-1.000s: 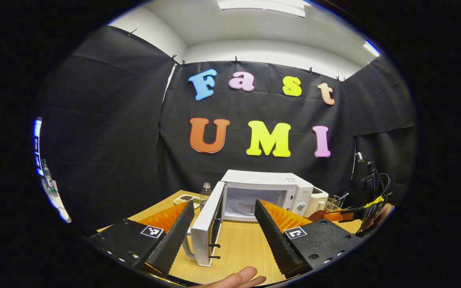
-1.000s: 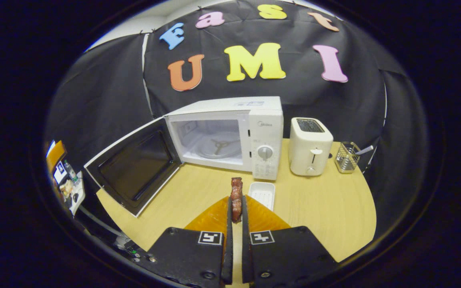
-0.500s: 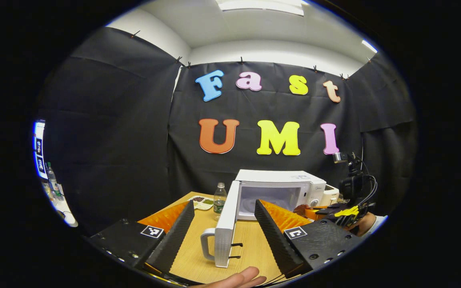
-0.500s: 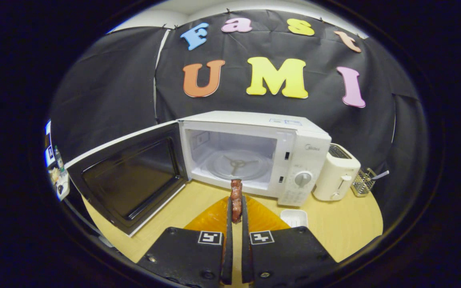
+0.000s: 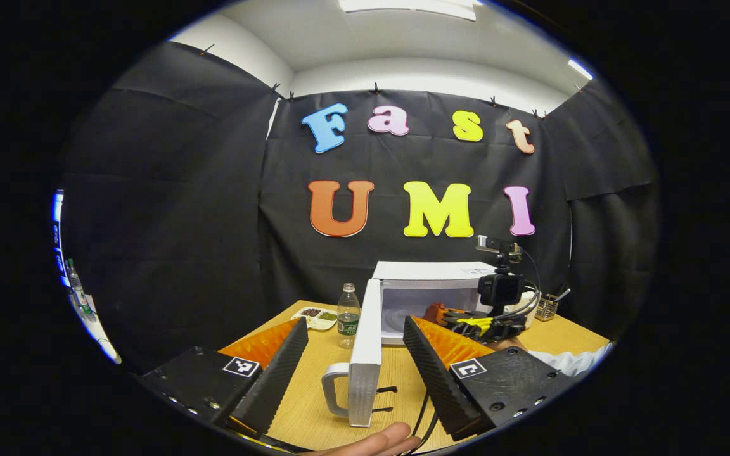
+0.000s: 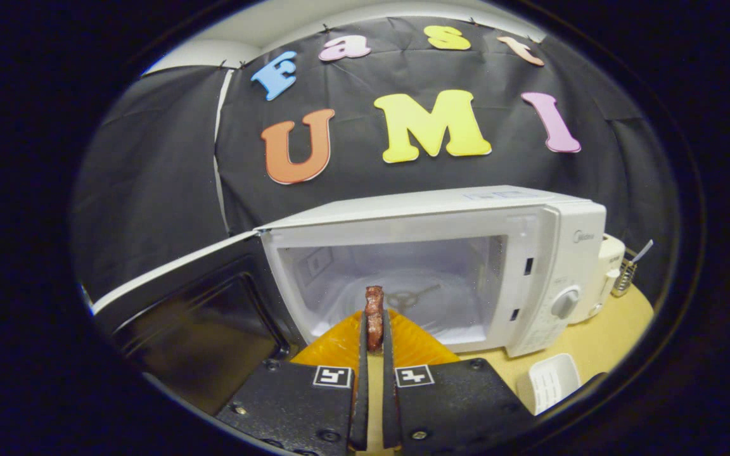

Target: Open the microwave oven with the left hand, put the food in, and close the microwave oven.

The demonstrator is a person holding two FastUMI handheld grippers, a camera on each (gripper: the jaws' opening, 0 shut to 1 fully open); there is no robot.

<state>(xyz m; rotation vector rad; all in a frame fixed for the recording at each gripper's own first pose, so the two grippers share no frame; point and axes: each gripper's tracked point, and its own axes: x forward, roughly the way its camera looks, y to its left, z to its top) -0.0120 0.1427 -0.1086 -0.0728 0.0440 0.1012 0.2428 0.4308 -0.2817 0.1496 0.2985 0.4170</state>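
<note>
The white microwave (image 6: 441,221) stands on the wooden table with its door (image 6: 194,316) swung wide open to the left and its glass turntable (image 6: 416,301) bare. My right gripper (image 6: 372,320) is shut on a thin reddish-brown strip of food (image 6: 374,310), held upright at the mouth of the cavity. In the left gripper view the door (image 5: 365,361) is seen edge-on with its handle (image 5: 332,392) toward me. My left gripper (image 5: 355,345) is open, its fingers on either side of that door edge without touching it. The right gripper (image 5: 466,316) reaches into the microwave (image 5: 428,278) there.
A water bottle (image 5: 347,313) and a divided dish (image 5: 313,315) stand left of the microwave. A white toaster (image 6: 606,266) and a wire holder (image 6: 625,278) sit to its right. A small white tray (image 6: 549,380) lies on the table (image 6: 593,342) in front. A fingertip (image 5: 377,440) shows below.
My right gripper has carried the food forward from above the table to the microwave's opening. The left gripper view shifted slightly; the door now appears edge-on. Left gripper stays open.
</note>
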